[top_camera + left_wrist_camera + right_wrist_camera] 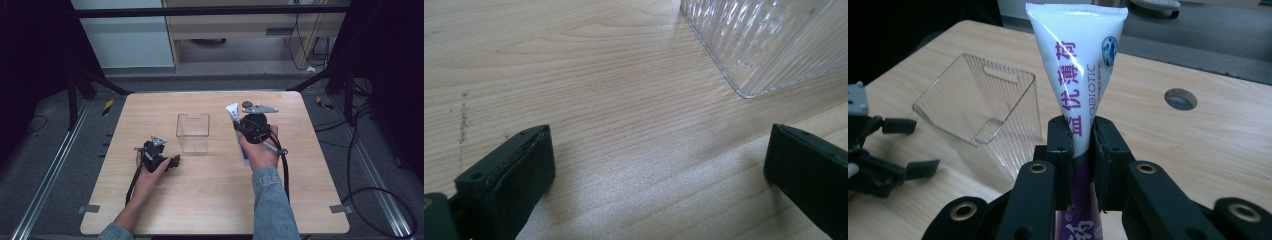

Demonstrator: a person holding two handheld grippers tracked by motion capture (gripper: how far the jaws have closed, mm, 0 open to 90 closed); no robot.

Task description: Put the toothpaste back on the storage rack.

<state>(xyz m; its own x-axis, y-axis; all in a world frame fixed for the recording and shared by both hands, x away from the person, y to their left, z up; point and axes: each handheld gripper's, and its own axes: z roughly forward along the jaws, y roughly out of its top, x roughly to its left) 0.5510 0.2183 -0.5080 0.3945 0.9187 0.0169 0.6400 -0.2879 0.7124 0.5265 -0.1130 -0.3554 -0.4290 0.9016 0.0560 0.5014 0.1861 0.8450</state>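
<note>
Pinching a white toothpaste tube (1079, 75) upright, the right gripper (1082, 145) has its jaws pressed on it. The left gripper (659, 165) rests spread wide, empty, a clear plastic box (769, 40) just ahead.

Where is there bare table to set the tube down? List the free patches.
Free: the wide strip between the clear box and the table's near edge, and the far left corner. Crowded: around the left gripper, and where the right gripper clamps the tube.
</note>
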